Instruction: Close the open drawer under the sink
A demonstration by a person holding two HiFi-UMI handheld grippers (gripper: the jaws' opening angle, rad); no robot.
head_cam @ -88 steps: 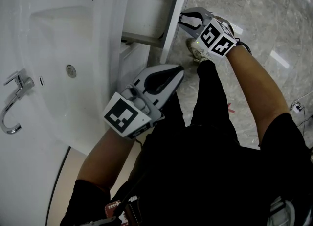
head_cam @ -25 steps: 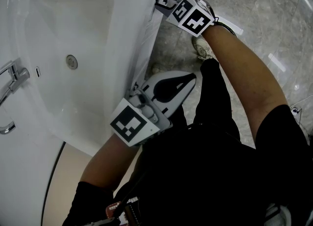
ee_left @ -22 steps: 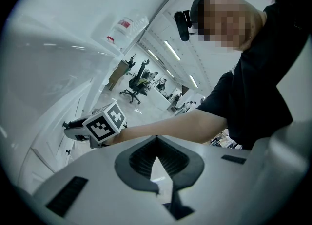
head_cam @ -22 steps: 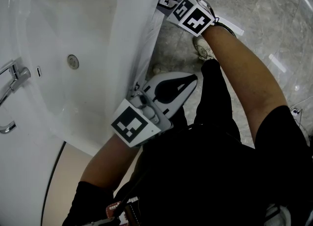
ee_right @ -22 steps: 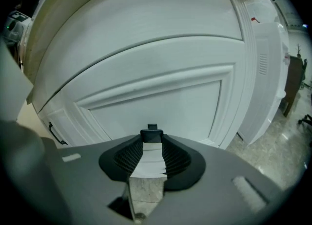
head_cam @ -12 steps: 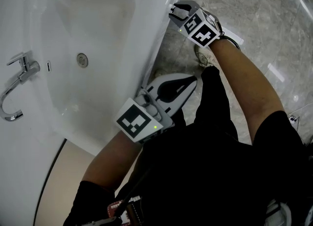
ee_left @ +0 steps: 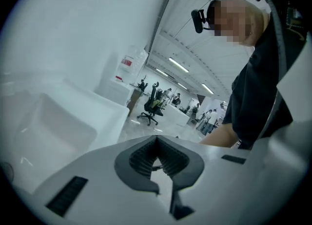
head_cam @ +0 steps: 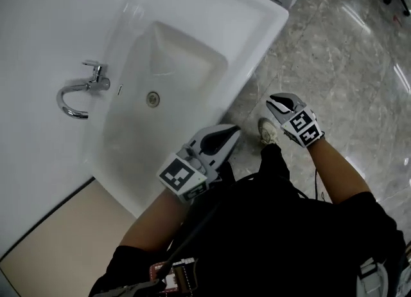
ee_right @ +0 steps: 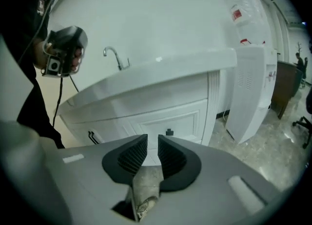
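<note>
over grey marble floor (head_cam: 334, 51) and beige strip (head_cam: 51, 244) by white wall, looked steeply down on sink (head_cam: 252, 32), with faucet (head_cam: 80, 93) at its back and drain (head_cam: 153, 99) in basin. could not see drawer from there, hidden under sink rim. found it in right gripper view: drawer (ee_right: 180, 119) flush with cabinet front beneath sink, pushed fully in, dark knob (ee_right: 168, 132) at middle, dark handle (ee_right: 92, 137) on panel to its left. held both grippers off cabinet, touching nothing. saw left gripper (head_cam: 235, 130) near sink's front edge, tips toward floor; found its jaws together at tips, empty. saw right gripper (head_cam: 272, 100) apart from sink, above floor, near shoe (head_cam: 266, 130); found its jaws narrowly apart and closing, nothing between, only cabinet and floor beyond gap. made out tall white unit (ee_right: 248, 87) right of cabinet, and office chairs (ee_left: 152, 106) far off down hall in left gripper view.
</note>
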